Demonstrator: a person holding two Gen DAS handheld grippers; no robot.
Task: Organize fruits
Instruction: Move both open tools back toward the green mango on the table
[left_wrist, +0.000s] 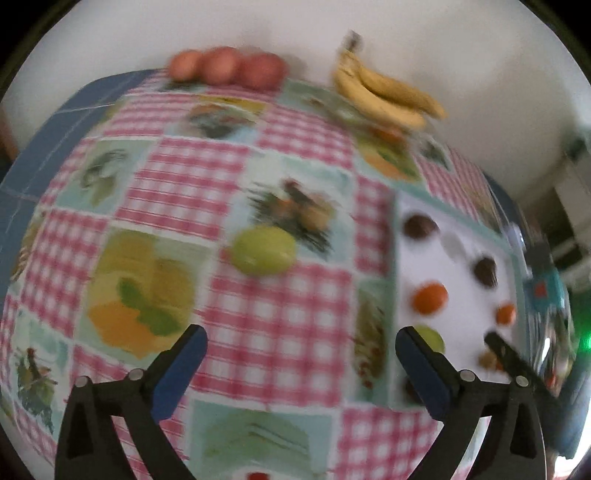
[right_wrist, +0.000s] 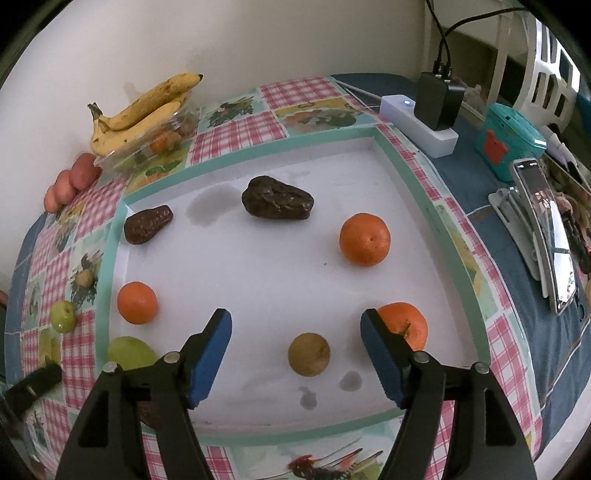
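Kiwi (right_wrist: 308, 353) lies on the tray (right_wrist: 391, 155) between the right tool's (right_wrist: 295, 332) spread, untouching pads.

Three oranges (right_wrist: 364, 239), two bananas (right_wrist: 142, 110), three peaches (left_wrist: 225, 66), two avocados (right_wrist: 277, 198).

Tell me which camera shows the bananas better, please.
The right wrist view: the bananas are sharp there, lying on a clear container near the wall. The left wrist view shows them too, but blurred.

Oranges (right_wrist: 364, 239) in tray (right_wrist: 424, 184)
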